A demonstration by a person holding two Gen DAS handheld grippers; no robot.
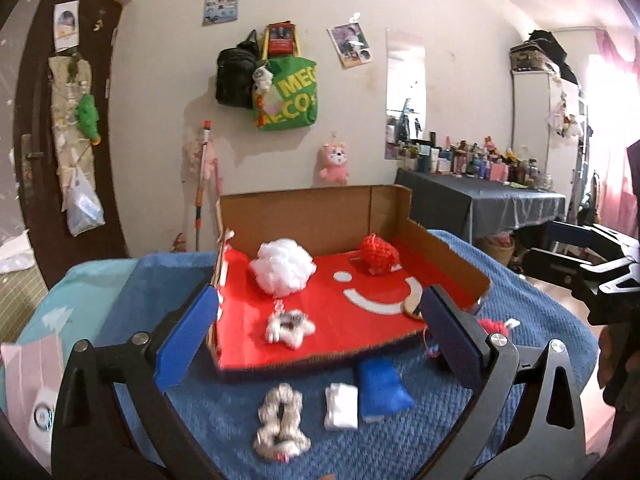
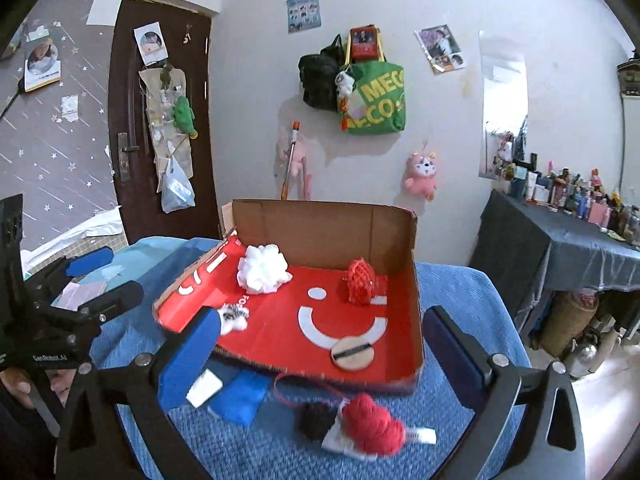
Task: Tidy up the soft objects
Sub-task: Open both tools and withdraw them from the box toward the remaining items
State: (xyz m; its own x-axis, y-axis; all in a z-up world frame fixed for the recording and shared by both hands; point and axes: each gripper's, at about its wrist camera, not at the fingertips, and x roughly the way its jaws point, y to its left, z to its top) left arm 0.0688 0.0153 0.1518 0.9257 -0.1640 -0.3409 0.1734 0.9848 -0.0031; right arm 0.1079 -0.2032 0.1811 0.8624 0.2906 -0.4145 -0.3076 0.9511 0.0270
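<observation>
An open cardboard box [image 1: 384, 312] with a red floor stands on a blue towel [image 1: 224, 424]. Inside lie a white fluffy ball [image 1: 282, 266], a red knitted piece [image 1: 378, 254], a white furry star [image 1: 290, 326] and a round wooden disc [image 2: 353, 354]. In front of the box lie a furry white loop toy [image 1: 282, 424], a white pad [image 1: 341, 406] and a blue pouch [image 1: 382, 394]. A red knitted doll [image 2: 360, 426] lies before my right gripper [image 2: 320, 364]. My left gripper [image 1: 316, 342] is open above the loop toy. Both grippers are open and empty.
The box also shows in the right wrist view [image 2: 416, 300], as does the blue towel [image 2: 460, 288]. A dark-covered table [image 2: 560, 248] with bottles stands at the right. A brown door [image 2: 160, 120] and hanging bags [image 2: 372, 96] are on the far wall.
</observation>
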